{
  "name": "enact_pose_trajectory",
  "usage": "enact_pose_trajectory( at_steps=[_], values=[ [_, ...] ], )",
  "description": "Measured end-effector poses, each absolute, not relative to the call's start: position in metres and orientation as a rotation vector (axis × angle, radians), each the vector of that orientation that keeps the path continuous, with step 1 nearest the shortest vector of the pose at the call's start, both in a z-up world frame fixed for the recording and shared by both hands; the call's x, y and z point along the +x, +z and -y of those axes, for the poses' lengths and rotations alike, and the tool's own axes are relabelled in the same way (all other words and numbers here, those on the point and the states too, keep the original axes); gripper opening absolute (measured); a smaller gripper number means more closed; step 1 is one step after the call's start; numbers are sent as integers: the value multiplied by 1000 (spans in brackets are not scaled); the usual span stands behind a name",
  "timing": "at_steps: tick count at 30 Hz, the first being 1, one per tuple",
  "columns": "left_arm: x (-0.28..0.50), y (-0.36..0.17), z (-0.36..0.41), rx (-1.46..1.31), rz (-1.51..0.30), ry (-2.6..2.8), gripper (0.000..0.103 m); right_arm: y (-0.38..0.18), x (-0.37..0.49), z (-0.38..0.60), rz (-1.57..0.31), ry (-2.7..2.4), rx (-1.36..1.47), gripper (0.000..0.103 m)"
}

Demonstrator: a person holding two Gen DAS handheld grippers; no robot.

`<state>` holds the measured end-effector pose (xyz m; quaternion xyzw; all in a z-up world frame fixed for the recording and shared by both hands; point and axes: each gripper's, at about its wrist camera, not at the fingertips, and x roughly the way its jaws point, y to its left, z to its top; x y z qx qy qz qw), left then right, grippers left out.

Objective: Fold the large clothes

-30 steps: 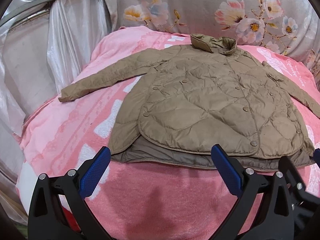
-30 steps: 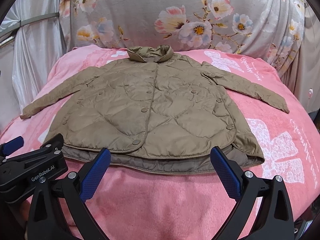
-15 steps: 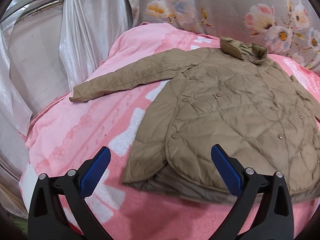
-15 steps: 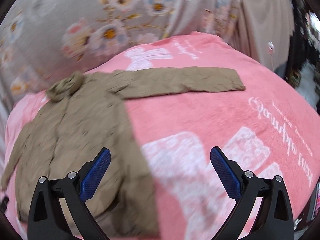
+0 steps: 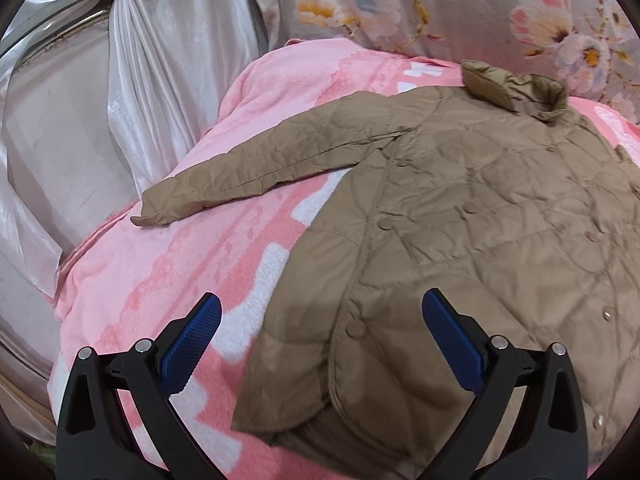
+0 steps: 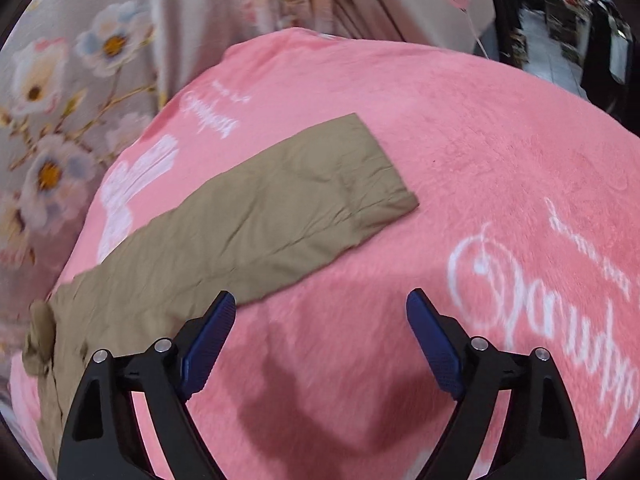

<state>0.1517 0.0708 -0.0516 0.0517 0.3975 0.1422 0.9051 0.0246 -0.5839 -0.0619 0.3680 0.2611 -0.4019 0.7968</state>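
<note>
Tan quilted jacket [image 5: 460,216] spread flat on pink blanket [image 5: 160,264], buttoned front up, collar at far end, L gripper [image 5: 320,322] spread wide above hem, empty, R gripper [image 6: 320,316] spread wide, empty, near outstretched sleeve [image 6: 260,216], floral curtain [image 6: 60,100] behind.

White cursive lettering is showing on the pink blanket [image 6: 500,152], right of the right gripper [image 6: 320,340] and beyond it. The script is stylised; no word is reading clearly.

Left tool [image 5: 320,316] and right tool [image 6: 321,314]: black frames, silver screws, blue textured pads [image 5: 192,344] are seen.
</note>
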Motion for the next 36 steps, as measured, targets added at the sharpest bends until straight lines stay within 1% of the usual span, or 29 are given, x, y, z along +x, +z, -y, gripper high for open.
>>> enact_pose_trajectory(
  at_steps=[2, 3, 4, 5, 7, 8, 9, 12, 15, 18, 20, 23, 27, 31, 36],
  values=[
    [159, -55, -76, 104, -826, 317, 98, -64, 31, 595, -557, -892, 787, 80],
    [161, -56, -77, 103, -828, 327, 98, -64, 34, 597, -558, -907, 780, 75],
    [164, -58, -81, 102, -830, 341, 98, -63, 39, 599, -559, -917, 774, 66],
    [167, -60, -84, 101, -832, 355, 98, -62, 43, 602, -559, -914, 775, 60],
    [172, -66, -90, 103, -843, 388, 98, -58, 54, 607, -555, -918, 778, 29],
    [174, -69, -93, 102, -851, 401, 98, -55, 57, 606, -546, -917, 778, 22],
    [175, -71, -95, 101, -857, 406, 98, -47, 62, 603, -515, -894, 775, 10],
    [177, -77, -102, 93, -872, 417, 98, -11, 75, 575, -391, -828, 716, 9],
    [175, -79, -103, 78, -876, 410, 98, 40, 111, 507, -318, -639, 565, 8],
    [174, -78, -102, 63, -876, 389, 98, 70, 151, 434, -320, -458, 420, 8],
    [172, -78, -100, 56, -873, 371, 98, 77, 185, 374, -352, -329, 318, 8],
    [170, -79, -98, 47, -880, 348, 98, 62, 222, 307, -424, -179, 255, 8],
    [166, -83, -100, 35, -889, 325, 98, 24, 256, 241, -524, -54, 217, 8],
    [164, -87, -106, 18, -896, 307, 98, -12, 274, 200, -611, 17, 210, 8],
    [163, -91, -109, 4, -896, 289, 98, -42, 284, 169, -688, 58, 205, 8]
  ],
)
